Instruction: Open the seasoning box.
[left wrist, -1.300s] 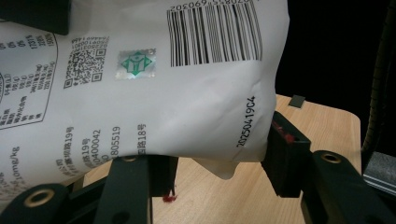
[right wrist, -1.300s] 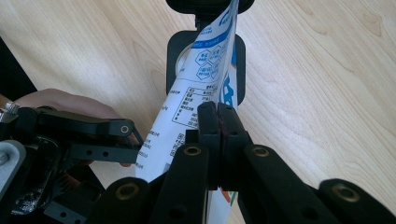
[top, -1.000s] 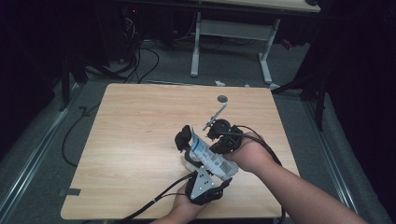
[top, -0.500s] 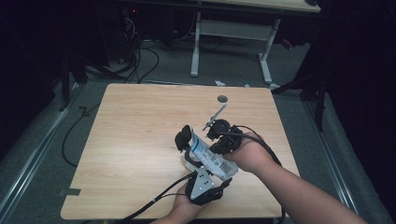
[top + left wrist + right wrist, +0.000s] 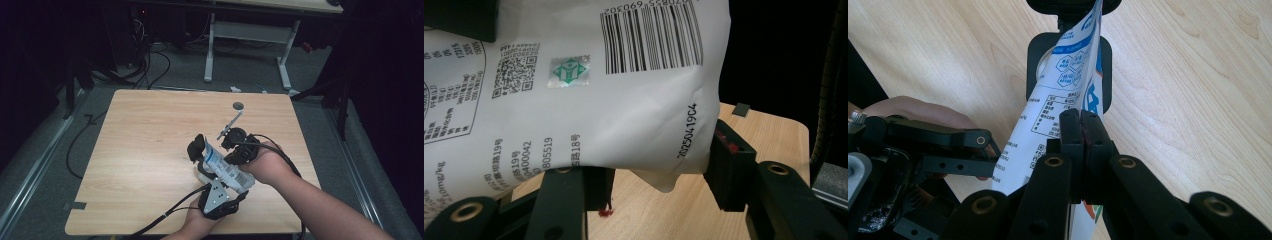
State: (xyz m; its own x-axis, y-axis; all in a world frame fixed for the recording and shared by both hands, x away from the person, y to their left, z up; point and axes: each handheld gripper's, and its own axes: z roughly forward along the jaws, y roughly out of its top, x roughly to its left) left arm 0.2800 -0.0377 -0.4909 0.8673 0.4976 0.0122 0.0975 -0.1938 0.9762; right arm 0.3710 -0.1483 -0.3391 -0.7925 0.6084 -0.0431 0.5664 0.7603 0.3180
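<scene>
The white printed bag [image 5: 225, 167] hung above the near right part of the wooden table [image 5: 150, 140], gripped between 2 grippers and touching no part of the tabletop that could be made out. In the left gripper view its back panel [image 5: 589, 95] carried a barcode, a small code square and a date stamp, and its bottom edge sagged and creased between the jaws. It looked soft, thin-walled and light, likely slippery film, so a pinch on a flat sealed edge seemed safer than squeezing the bulging middle.

The left gripper [image 5: 659, 180] held its jaws fairly wide, one on each side of the bag's lower end. The right gripper [image 5: 1082, 132] had its jaws pressed together on the bag's [image 5: 1068, 95] thin edge. Farther back on the table lay a thin grey stick [image 5: 229, 125] and a small dark round disc [image 5: 238, 105].
</scene>
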